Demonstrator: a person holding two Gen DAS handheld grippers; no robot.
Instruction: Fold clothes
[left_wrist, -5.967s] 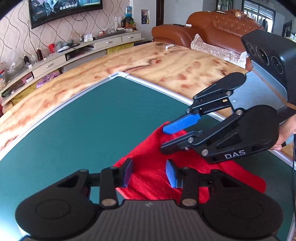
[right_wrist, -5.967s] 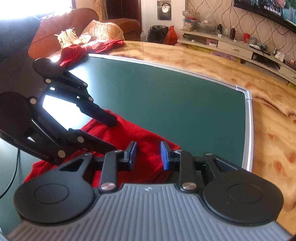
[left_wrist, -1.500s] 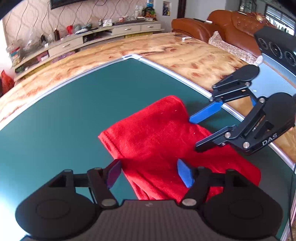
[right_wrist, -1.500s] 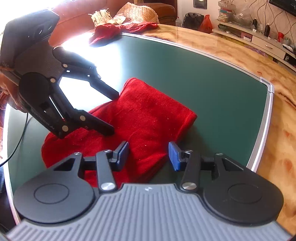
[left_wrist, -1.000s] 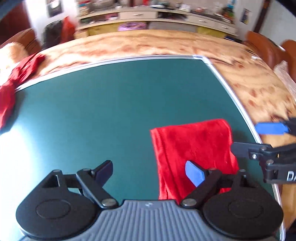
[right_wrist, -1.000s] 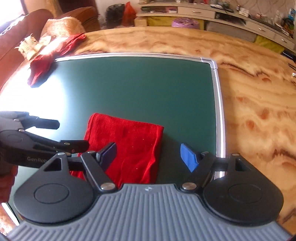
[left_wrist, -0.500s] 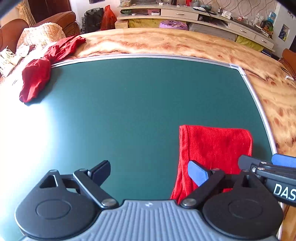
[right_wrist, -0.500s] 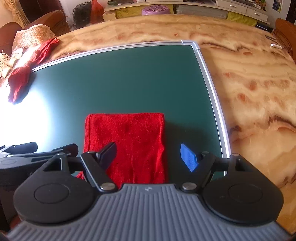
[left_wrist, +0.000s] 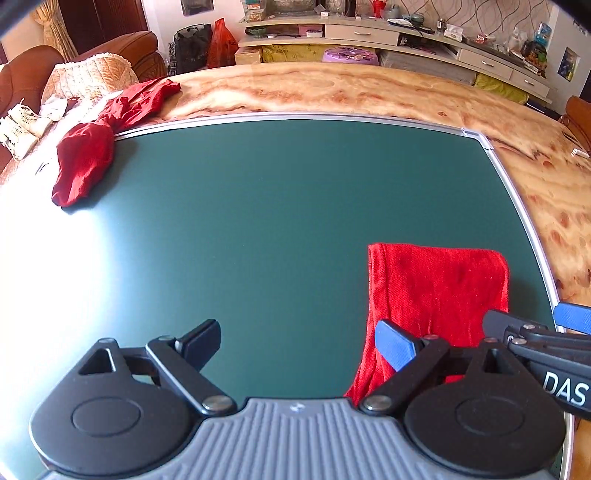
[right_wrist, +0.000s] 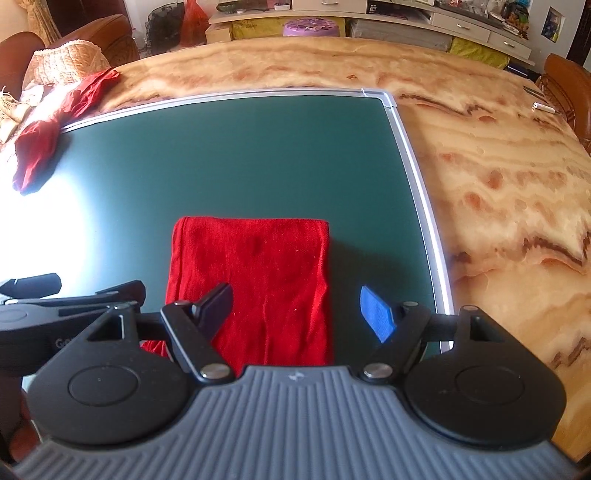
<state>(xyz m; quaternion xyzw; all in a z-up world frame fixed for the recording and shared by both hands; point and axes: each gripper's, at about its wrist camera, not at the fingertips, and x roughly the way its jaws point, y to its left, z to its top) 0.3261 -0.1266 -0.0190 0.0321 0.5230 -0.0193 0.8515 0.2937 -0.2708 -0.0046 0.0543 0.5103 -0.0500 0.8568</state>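
A folded red cloth (right_wrist: 255, 280) lies flat on the green mat (right_wrist: 240, 155), near the mat's right rim; the left wrist view shows the same red cloth (left_wrist: 436, 291) at lower right. My right gripper (right_wrist: 299, 304) hangs open above the cloth's near half, nothing between its fingers. Left of the cloth, my left gripper (left_wrist: 299, 341) stands open over bare mat, its blue pad (left_wrist: 393, 345) at the cloth's left edge. Each gripper shows at the side of the other's view.
A crumpled red garment (left_wrist: 88, 155) lies at the mat's far left corner, partly on the marbled wooden table (right_wrist: 498, 177). A silver rim (right_wrist: 417, 177) frames the mat. A sofa with a cream cushion (left_wrist: 88, 79) stands behind. Strong glare whitens the mat's left side.
Both views have swung left, bringing the far crumpled garment into sight. The cloth lies flat and let go, and both grippers stand wider open than a second and a half ago.
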